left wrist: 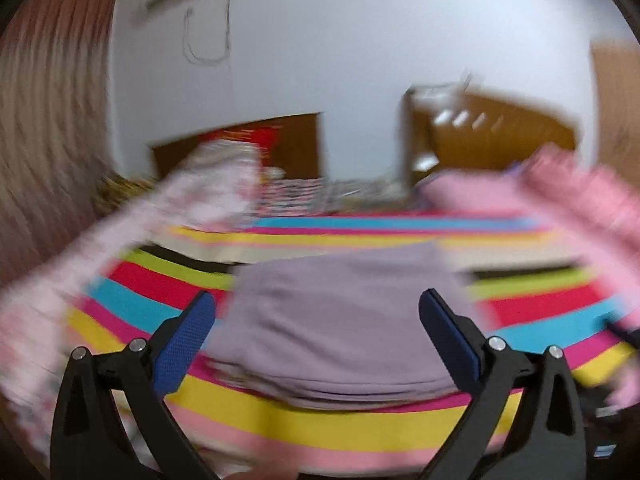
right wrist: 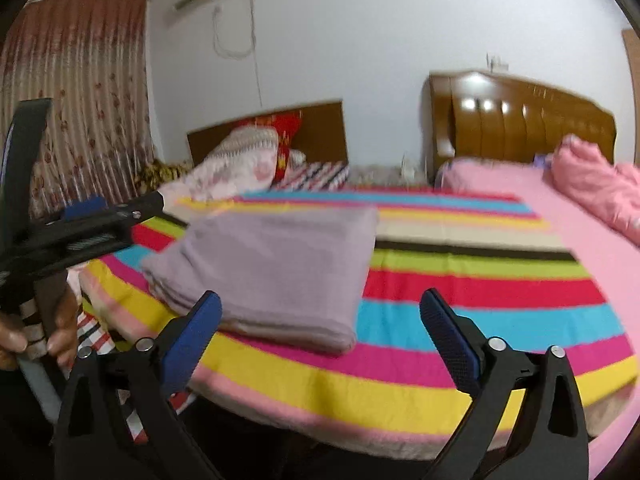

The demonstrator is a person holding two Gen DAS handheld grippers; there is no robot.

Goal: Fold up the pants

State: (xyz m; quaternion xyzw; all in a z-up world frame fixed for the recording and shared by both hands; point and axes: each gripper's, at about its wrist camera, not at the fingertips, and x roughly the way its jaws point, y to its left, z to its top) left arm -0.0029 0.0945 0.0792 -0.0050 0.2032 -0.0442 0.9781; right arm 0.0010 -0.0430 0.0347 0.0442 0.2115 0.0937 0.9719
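The mauve pants (right wrist: 272, 268) lie folded into a thick rectangle on the striped blanket (right wrist: 460, 292), near its front left corner. My right gripper (right wrist: 320, 298) hovers open in front of the bed, nothing between its blue pads. The pants sit just beyond its left finger. At the left edge of the right wrist view a hand (right wrist: 64, 320) holds the left gripper, one of its fingers (right wrist: 140, 206) reaching toward the bed. The left wrist view is blurred. There the pants (left wrist: 340, 320) lie straight ahead, beyond my open, empty left gripper (left wrist: 318, 298).
The blanket's front edge (right wrist: 360, 420) drops off just ahead of the grippers. A floral quilt and pillows (right wrist: 232, 172) pile up at the back left. A second bed with pink bedding (right wrist: 592, 184) and a wooden headboard (right wrist: 520, 120) adjoins on the right. A curtain (right wrist: 80, 100) hangs at the left.
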